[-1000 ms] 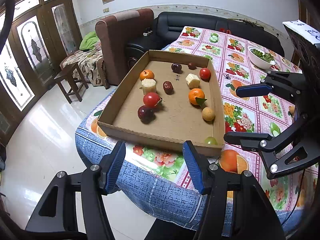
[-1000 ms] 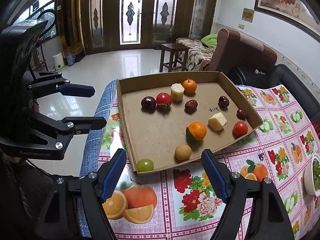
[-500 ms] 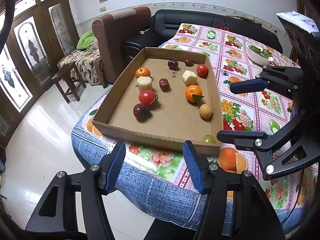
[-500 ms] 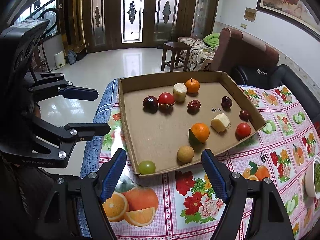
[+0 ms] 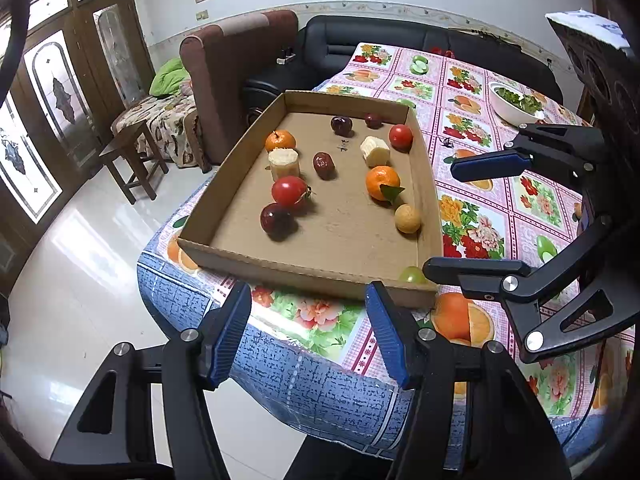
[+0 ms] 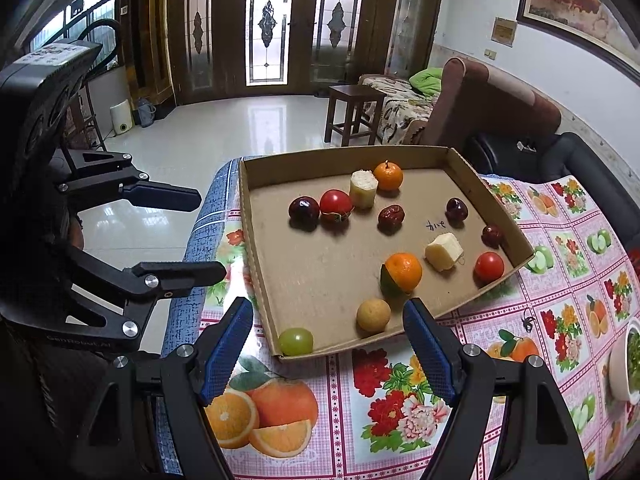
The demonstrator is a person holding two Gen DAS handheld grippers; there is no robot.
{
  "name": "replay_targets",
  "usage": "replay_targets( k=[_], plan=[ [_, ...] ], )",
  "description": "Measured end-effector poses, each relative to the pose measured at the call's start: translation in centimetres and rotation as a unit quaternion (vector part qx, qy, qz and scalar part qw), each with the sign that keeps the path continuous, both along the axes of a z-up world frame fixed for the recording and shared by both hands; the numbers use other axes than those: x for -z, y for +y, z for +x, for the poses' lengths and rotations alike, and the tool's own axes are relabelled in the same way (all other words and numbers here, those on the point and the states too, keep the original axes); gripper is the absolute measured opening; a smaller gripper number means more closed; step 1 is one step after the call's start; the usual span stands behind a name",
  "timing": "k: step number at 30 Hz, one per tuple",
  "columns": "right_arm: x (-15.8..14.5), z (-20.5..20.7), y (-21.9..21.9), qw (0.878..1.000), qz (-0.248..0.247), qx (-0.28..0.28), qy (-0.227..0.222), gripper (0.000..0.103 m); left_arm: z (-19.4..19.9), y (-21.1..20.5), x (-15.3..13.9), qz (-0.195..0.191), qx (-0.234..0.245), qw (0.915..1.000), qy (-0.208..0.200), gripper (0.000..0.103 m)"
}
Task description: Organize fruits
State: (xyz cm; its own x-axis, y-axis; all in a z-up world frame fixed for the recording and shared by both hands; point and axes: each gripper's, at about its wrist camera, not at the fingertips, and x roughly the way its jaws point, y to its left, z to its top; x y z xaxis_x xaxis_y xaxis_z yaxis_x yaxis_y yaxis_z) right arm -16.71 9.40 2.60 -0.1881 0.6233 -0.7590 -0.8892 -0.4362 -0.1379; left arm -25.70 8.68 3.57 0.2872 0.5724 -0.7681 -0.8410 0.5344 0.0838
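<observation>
A shallow cardboard tray (image 5: 424, 184) (image 6: 256, 248) sits at the table's corner and holds scattered fruit: two oranges (image 5: 382, 182) (image 6: 403, 271), two tomatoes (image 5: 289, 191) (image 6: 335, 204), dark plums (image 5: 276, 219) (image 6: 304, 210), banana pieces (image 5: 283, 162) (image 6: 443, 251), red dates (image 5: 323, 163), a tan longan (image 5: 407, 218) (image 6: 373, 313) and a green grape (image 5: 412, 275) (image 6: 296, 341). My left gripper (image 5: 308, 332) is open and empty, short of the tray's near wall. My right gripper (image 6: 328, 344) is open and empty just before the tray's corner; it also shows in the left wrist view (image 5: 452, 220).
A fruit-print tablecloth (image 6: 360, 412) covers the table. A white bowl of greens (image 5: 516, 101) stands further along it. A brown armchair (image 5: 236, 80), a black sofa (image 5: 376, 44) and a wooden stool (image 6: 352, 112) stand beyond the table on a tiled floor.
Both grippers have drifted slightly relative to the tray; the view of it shifted a little. Both stay open and empty. No fruit has moved.
</observation>
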Motion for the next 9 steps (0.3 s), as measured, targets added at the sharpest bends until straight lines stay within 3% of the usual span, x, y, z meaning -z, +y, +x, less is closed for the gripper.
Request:
replay_targets(
  k=[9],
  plan=[
    [0.08,-0.34,-0.03,1.000,-0.003,-0.005,0.002,0.079,-0.07,-0.07,-0.16,0.011,-0.003,0.9999,-0.001,0.059]
  ],
)
